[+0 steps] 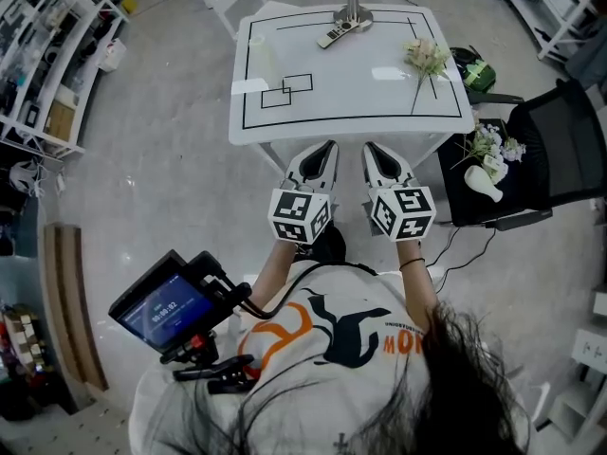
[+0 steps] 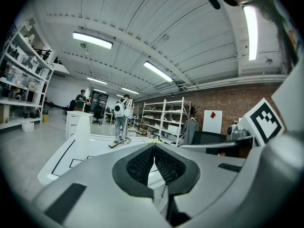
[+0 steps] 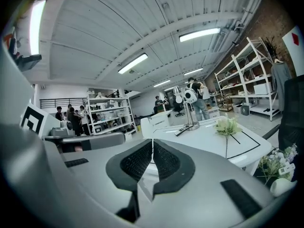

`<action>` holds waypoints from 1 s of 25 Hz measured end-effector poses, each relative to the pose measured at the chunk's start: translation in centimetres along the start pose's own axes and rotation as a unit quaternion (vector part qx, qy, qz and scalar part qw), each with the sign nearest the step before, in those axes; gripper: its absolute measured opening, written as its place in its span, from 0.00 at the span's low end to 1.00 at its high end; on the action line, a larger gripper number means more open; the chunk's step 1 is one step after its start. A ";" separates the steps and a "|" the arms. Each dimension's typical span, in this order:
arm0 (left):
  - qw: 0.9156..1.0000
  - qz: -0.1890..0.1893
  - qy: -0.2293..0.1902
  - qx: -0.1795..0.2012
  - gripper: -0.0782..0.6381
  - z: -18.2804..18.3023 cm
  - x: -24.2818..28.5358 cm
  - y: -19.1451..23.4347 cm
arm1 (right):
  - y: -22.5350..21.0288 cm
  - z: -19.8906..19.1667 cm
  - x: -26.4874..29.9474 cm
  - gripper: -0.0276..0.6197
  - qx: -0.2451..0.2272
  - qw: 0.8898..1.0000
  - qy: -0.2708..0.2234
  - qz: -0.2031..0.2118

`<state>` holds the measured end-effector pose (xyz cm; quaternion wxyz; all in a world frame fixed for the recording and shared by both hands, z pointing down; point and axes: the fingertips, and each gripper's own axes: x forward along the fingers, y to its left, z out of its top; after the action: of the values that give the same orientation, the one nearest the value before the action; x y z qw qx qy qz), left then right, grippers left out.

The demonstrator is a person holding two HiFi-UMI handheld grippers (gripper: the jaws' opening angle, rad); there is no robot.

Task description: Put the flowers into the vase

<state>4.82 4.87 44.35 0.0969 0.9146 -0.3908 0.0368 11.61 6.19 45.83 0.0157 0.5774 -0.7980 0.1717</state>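
Note:
A pale cream flower (image 1: 424, 58) on a long stem lies at the right side of the white table (image 1: 379, 102); the right gripper view shows this flower (image 3: 227, 126) too. A tall whitish vase (image 1: 261, 61) stands at the table's left, also seen as a vase (image 2: 81, 136) in the left gripper view. My left gripper (image 1: 325, 148) and right gripper (image 1: 372, 149) hover side by side just short of the table's near edge, both shut and empty. The left gripper (image 2: 154, 145) and right gripper (image 3: 152, 140) each show their pads pressed together.
A remote control (image 1: 334, 34) and a stand's base (image 1: 353, 13) sit at the table's far edge. A black chair (image 1: 560, 150) to the right carries a second bunch of flowers (image 1: 495, 143) and a small white vase (image 1: 484, 183). Shelving lines both sides.

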 end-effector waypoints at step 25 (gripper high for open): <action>0.996 -0.071 0.037 -0.032 0.12 0.5 12.7 13.5 | -5.3 2.2 16.6 0.07 0.028 0.997 0.028 -0.071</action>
<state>3.84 -13.38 47.70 0.1428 0.9345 -0.3220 0.0507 11.42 -11.11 48.81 0.0343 0.6278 -0.7491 0.2087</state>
